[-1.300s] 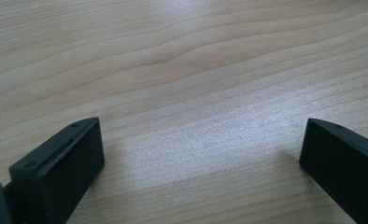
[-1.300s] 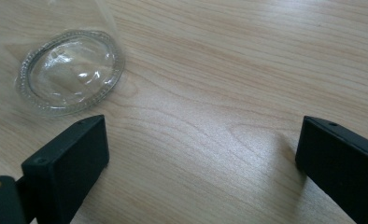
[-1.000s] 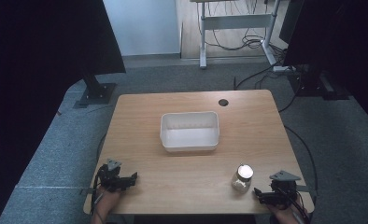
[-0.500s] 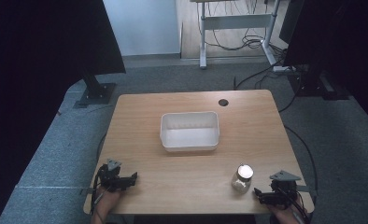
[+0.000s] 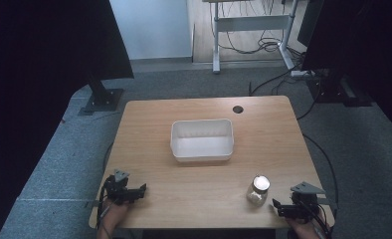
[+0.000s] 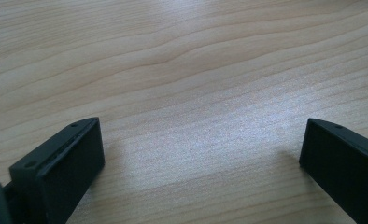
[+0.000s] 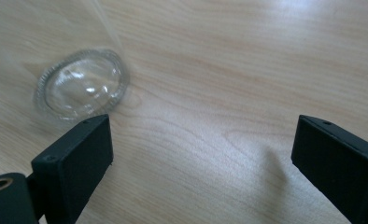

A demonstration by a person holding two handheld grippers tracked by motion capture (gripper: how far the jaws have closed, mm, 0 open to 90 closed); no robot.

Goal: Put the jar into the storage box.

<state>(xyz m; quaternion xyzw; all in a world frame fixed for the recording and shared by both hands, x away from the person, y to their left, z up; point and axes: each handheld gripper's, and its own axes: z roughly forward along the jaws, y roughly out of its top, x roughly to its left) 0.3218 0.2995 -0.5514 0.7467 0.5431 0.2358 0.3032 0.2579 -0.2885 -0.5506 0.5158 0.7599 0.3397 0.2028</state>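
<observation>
Practically nothing has changed over the last second: in the high view both grippers sit where they sat, and the jar has not moved on the table [image 5: 149,124]. That stillness reads to me as a start position, with the work not yet begun.

The right gripper [image 5: 278,206] rests at the near right corner of the table, its jaws spread wide with only bare wood between them, as the right gripper view [image 7: 203,158] makes plain. The glass jar [image 5: 258,190] stands upright just to the left of it, near but apart, not touching either jaw; in the right gripper view its clear base [image 7: 81,86] shows just beyond the left jaw, outside the gap. The jar has a pale lid or mouth on top and something whitish low inside; what that is I cannot tell.

The left gripper [image 5: 142,190] lies at the near left corner, well apart from the jar, and the left gripper view [image 6: 201,158] shows its jaws likewise released over empty wood.

The white bin [image 5: 202,140] sits empty at the middle of the table, farther off than the jar and to its left.

My judgement is that the jar is the thing to be handled, probably by the right gripper, which would need to shift left to bring the jar between its jaws.
</observation>
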